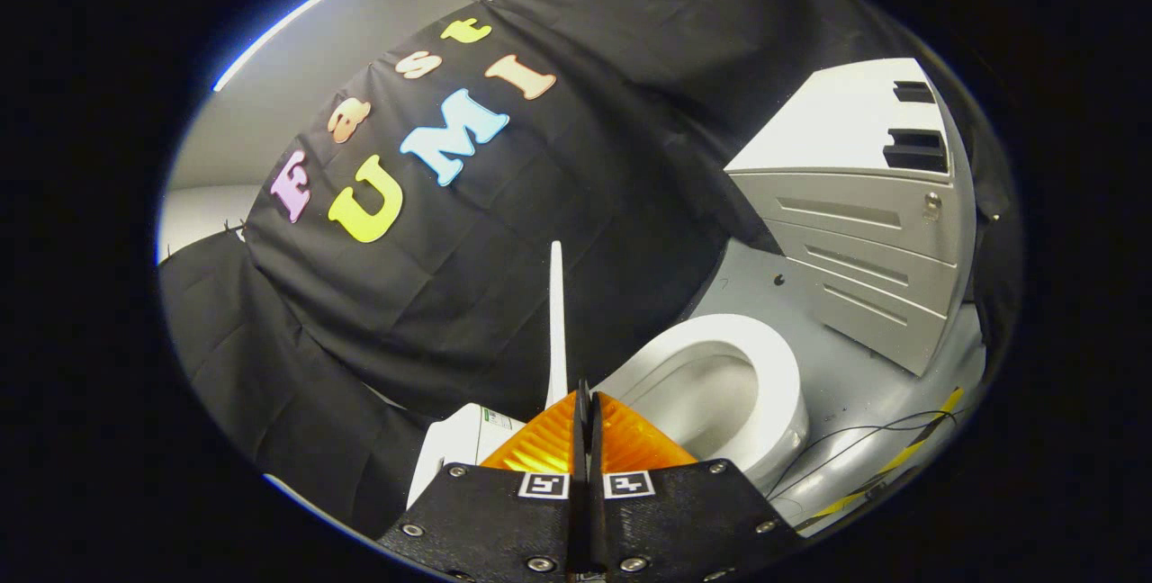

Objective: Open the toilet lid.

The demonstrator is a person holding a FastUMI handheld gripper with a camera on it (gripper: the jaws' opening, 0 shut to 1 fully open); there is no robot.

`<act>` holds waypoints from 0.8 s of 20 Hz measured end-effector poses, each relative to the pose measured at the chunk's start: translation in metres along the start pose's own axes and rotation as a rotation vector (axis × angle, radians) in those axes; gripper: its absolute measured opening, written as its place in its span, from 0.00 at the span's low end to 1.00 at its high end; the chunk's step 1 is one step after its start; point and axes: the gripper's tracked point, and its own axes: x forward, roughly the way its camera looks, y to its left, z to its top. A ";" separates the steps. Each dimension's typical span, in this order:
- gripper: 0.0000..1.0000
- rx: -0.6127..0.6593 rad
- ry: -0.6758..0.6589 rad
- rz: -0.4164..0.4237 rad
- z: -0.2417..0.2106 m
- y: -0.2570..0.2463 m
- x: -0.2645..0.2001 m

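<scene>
The hand-held gripper (585, 403) was closed, both fingers pinching the thin white plastic toilet lid (557, 322), which stood edge-on and raised, rising straight ahead from between the fingertips. Beside it lay the white oval toilet seat (774, 376) around the open bowl. Beyond stood a grey panelled cabinet (864, 250) on the grey floor (855, 385), near black cables (864, 435).

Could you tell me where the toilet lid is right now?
The toilet lid stands upright, edge-on, pinched between the gripper fingers, beside the open bowl.
</scene>
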 end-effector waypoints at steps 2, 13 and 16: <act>0.00 -0.031 -0.003 0.008 -0.001 0.013 -0.002; 0.00 -0.173 -0.023 0.058 -0.004 0.068 -0.008; 0.00 -0.234 -0.024 0.082 -0.009 0.092 -0.011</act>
